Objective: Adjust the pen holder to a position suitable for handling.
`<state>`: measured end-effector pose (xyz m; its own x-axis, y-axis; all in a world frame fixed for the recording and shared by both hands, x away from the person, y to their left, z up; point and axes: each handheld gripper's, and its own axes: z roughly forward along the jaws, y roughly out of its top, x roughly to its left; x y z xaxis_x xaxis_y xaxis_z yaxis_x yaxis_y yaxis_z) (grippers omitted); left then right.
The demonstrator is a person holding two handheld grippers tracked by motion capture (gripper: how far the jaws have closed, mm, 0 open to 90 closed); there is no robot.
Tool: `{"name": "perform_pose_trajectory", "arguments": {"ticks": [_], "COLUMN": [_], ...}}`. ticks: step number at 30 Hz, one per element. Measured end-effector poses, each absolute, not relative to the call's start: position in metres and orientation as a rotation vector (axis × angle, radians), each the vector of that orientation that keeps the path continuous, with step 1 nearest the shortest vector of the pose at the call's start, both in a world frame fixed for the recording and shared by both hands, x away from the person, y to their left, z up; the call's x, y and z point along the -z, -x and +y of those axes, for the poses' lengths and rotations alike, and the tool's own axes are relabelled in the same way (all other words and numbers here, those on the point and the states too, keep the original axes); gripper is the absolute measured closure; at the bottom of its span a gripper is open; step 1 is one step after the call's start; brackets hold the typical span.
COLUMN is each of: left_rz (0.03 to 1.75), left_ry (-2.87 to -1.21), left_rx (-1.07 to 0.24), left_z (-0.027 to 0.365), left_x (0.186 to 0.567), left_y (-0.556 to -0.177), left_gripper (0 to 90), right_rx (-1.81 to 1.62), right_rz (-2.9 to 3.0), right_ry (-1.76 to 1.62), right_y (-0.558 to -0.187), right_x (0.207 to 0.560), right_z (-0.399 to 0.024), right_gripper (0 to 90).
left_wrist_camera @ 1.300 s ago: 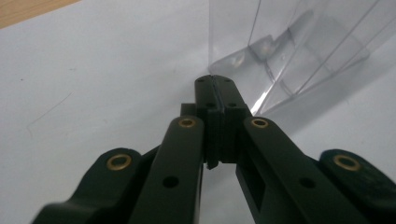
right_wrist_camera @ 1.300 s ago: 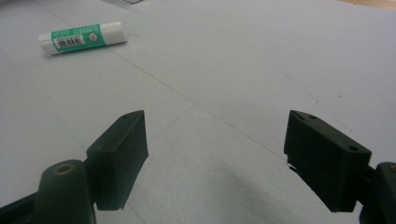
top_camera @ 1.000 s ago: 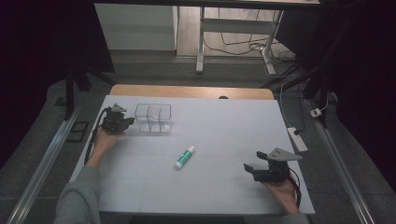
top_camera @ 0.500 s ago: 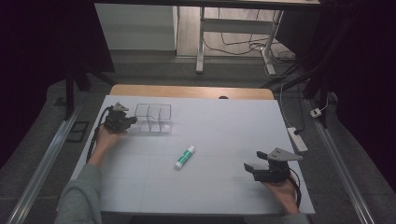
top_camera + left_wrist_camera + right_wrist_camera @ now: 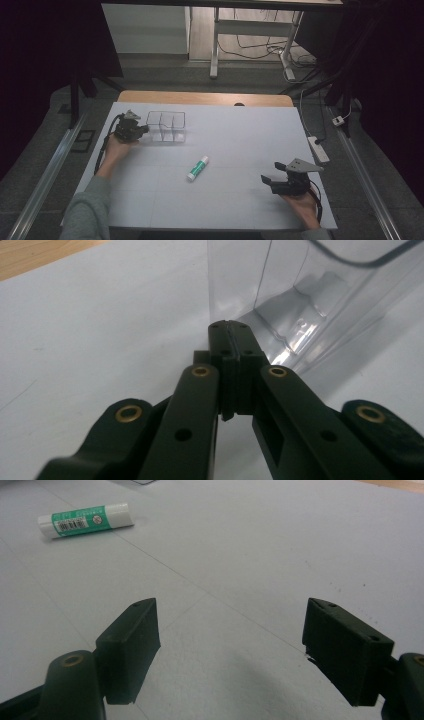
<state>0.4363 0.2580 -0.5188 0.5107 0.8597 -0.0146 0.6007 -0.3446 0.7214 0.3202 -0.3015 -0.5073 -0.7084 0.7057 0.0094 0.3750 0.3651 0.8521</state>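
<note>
- While the room around it is lying in near darkness, a white sheet (image 5: pixel 235 150) is covering most of a wooden table (image 5: pixel 200 97), whose bare strip is showing along the far edge.
- Faint lines are crossing the sheet, dividing it into large squares.
- The left gripper (image 5: pixel 142 131) is resting at the sheet's far left, its jaws pressed together with nothing between them; in the left gripper view its tips (image 5: pixel 231 330) are sitting right at the foot of a clear bin (image 5: pixel 300 295), though contact is hard to judge.
- The bin (image 5: pixel 167 127), split into compartments, is standing upright just right of that gripper.
- A glue stick (image 5: pixel 198 168), green label and white cap, is lying on its side near the middle of the sheet, well apart from both grippers.
- The right gripper (image 5: pixel 270 181) is hovering low over the near right corner, jaws spread wide and holding nothing; in the right gripper view the stick (image 5: pixel 85 520) is lying beyond them to the upper left.
- Grey carpet (image 5: pixel 150 72) is stretching behind the table, where white desk legs (image 5: pixel 215 45) are standing and cables (image 5: pixel 260 47) are trailing.
- A power strip (image 5: pixel 318 149) is lying on the floor off the table's right edge.
- Metal rails (image 5: pixel 42 182) are running along both sides.
</note>
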Motion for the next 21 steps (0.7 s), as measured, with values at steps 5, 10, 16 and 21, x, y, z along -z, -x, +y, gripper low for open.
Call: {"name": "perform_pose_trajectory", "arguments": {"ticks": [5, 10, 16, 21], "left_rz": [1.168, 1.155, 1.144, 1.128], "left_ry": [-2.091, -2.096, -2.106, -2.12], "left_rx": [-0.485, -0.482, -0.471, -0.47], "left_z": [0.248, 0.243, 0.235, 0.227], "left_x": [0.519, 0.519, 0.519, 0.518], "left_y": [-0.438, -0.44, -0.443, -0.444], "left_gripper": [88.8, 88.8, 88.7, 88.7], "right_rx": [-1.278, -1.277, -1.27, -1.266], "right_rz": [2.272, 2.277, 2.279, 2.277], "right_ry": [-0.949, -0.944, -0.947, -0.949], "right_y": [-0.32, -0.32, -0.32, -0.321], "right_x": [0.507, 0.508, 0.508, 0.508], "right_z": [-0.302, -0.301, -0.302, -0.301], "right_gripper": [22.0, 22.0, 22.0, 22.0]}}
